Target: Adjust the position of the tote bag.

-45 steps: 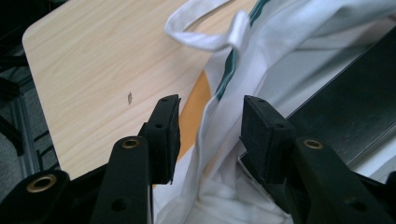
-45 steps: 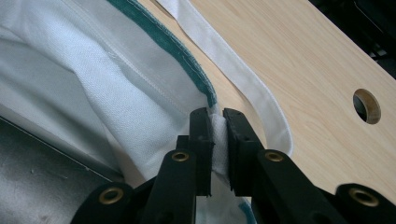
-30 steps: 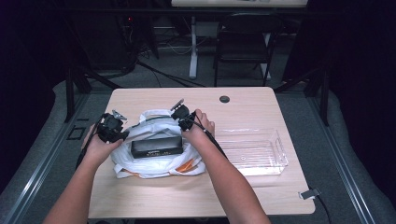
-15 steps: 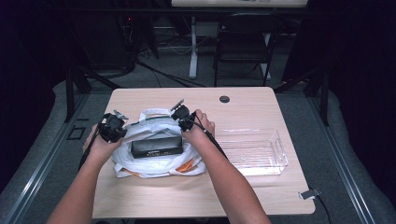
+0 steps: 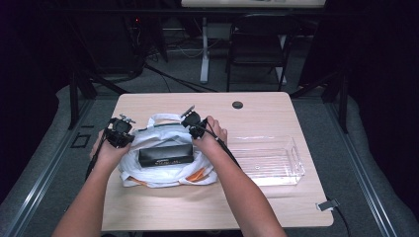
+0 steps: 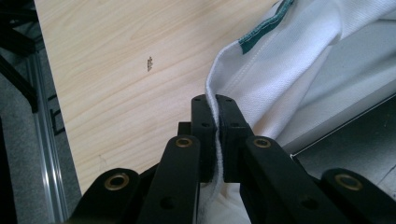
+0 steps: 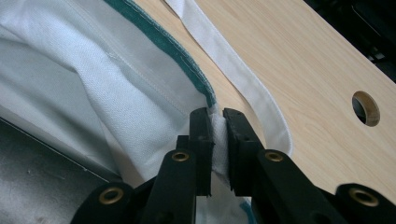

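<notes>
A white cloth bag (image 5: 165,170) with green trim and orange print lies on the wooden table (image 5: 257,207). A black box (image 5: 165,154) sits in its mouth. My left gripper (image 5: 120,132) is at the bag's left rim. In the left gripper view its jaws (image 6: 217,100) are shut on the white edge of the bag (image 6: 289,70). My right gripper (image 5: 192,123) holds the far right rim. In the right gripper view it (image 7: 215,113) pinches the cloth (image 7: 93,70) beside the green trim, with the white strap (image 7: 233,70) lying on the wood behind.
A clear plastic tray (image 5: 291,168) stands on the table to the right of the bag. A round cable hole (image 5: 237,104) is near the table's far edge. Dark chairs and cables stand on the floor beyond the table.
The left hand has edged slightly right toward the bag's left rim. The right hand, the bag and the box have kept still.
</notes>
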Demonstrator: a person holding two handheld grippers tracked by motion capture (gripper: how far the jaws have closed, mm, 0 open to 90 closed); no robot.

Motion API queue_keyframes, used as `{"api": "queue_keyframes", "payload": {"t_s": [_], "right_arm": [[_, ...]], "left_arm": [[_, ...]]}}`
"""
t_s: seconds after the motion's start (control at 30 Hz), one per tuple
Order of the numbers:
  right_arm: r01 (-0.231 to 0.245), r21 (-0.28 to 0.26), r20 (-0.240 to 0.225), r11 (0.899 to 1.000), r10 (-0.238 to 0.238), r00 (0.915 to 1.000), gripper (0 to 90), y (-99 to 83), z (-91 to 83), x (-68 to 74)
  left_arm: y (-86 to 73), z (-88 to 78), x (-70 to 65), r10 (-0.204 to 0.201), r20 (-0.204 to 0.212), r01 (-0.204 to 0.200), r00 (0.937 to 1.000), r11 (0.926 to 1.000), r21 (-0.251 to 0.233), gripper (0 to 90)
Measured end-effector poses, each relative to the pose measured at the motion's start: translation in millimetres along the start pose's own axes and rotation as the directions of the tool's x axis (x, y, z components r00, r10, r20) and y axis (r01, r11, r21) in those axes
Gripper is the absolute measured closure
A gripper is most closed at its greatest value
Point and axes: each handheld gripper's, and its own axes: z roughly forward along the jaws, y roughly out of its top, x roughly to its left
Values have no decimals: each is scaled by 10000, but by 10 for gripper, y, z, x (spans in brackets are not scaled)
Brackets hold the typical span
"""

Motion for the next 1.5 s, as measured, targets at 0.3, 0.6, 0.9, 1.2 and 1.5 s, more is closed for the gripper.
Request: {"api": "queue_keyframes", "payload": {"t_s": [0.3,0.6,0.9,1.2,1.5], "right_arm": [[-102,-41,14,9999,102,9999,823,-5,28,7],[-477,-595,-601,9971,441,9972,779,1,-79,-20],[-417,-893,-942,9951,333,9950,729,-20,-306,-73],[-596,-759,-1094,9953,511,9927,709,-96,-425,-204],[-693,-315,-1244,9971,649,9901,751,-177,-351,-225]], "left_arm": [[21,63,-2,-59,-31,59,10000,9999,161,877],[3,104,-4,-121,-11,122,9999,9995,300,878],[-9,118,-14,-134,-63,136,9999,9995,292,878],[-8,122,-21,-229,-100,232,9997,9993,293,878],[-4,135,-28,-155,-165,160,9997,9993,346,878]]}}
